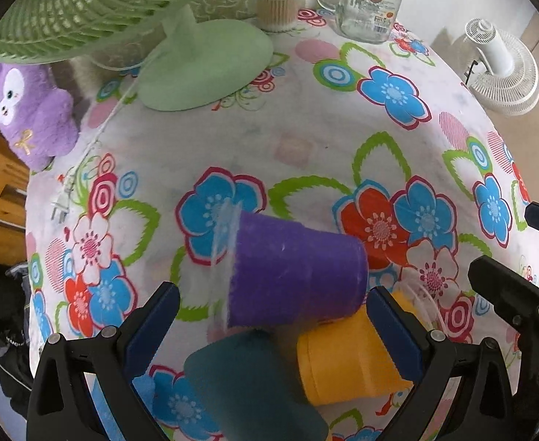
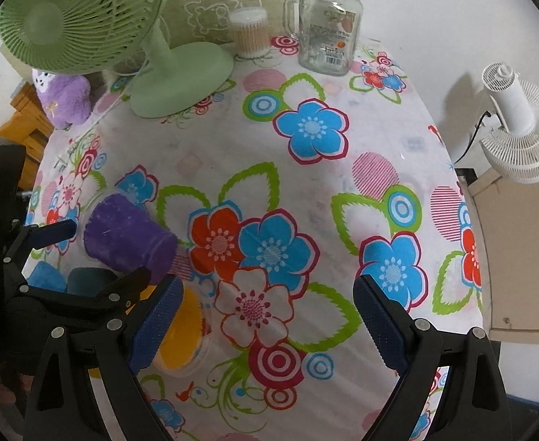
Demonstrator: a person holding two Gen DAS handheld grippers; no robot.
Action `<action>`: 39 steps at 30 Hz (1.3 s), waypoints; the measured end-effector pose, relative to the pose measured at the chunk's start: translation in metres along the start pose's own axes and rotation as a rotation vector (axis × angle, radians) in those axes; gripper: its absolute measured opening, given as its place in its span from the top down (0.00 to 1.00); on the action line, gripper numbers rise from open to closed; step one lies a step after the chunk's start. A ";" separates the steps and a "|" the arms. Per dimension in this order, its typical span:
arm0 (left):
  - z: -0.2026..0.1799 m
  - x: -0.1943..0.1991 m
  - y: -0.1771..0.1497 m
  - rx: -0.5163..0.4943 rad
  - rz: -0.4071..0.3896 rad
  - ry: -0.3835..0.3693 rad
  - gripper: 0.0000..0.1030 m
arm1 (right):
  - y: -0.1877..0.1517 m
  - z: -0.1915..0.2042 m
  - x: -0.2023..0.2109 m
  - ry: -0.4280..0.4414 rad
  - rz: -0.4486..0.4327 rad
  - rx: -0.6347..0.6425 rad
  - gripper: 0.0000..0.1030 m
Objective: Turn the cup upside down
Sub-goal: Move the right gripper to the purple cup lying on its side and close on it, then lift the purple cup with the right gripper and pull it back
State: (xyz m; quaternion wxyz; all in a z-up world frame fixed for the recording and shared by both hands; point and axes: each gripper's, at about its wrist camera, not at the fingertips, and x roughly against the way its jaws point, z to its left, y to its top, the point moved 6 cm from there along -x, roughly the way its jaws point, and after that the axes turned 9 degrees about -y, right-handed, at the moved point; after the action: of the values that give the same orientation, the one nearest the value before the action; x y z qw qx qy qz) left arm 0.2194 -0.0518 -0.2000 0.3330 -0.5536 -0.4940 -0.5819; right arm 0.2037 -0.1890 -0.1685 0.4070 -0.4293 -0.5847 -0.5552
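A purple cup with a clear rim lies on its side on the flowered tablecloth, base to the right, just ahead of my open left gripper. A teal cup and a yellow cup lie between the left fingers, nothing gripped. In the right wrist view the purple cup lies at the left, the yellow cup beside my left finger. My right gripper is open and empty over the cloth.
A green desk fan stands at the back left with a purple plush toy beside it. A glass mug jar and a cotton-swab tub stand at the back. A white fan is off the table's right edge.
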 end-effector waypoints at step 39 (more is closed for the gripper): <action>-0.021 0.073 -0.005 -0.016 -0.145 0.013 0.21 | -0.006 -0.005 0.058 0.044 -0.080 0.002 0.08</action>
State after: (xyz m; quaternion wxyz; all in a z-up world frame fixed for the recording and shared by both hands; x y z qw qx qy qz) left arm 0.1961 -0.0586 -0.1280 0.2887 -0.5151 -0.5263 -0.6119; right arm 0.1800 -0.1910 -0.1148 0.3979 -0.3929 -0.5927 -0.5797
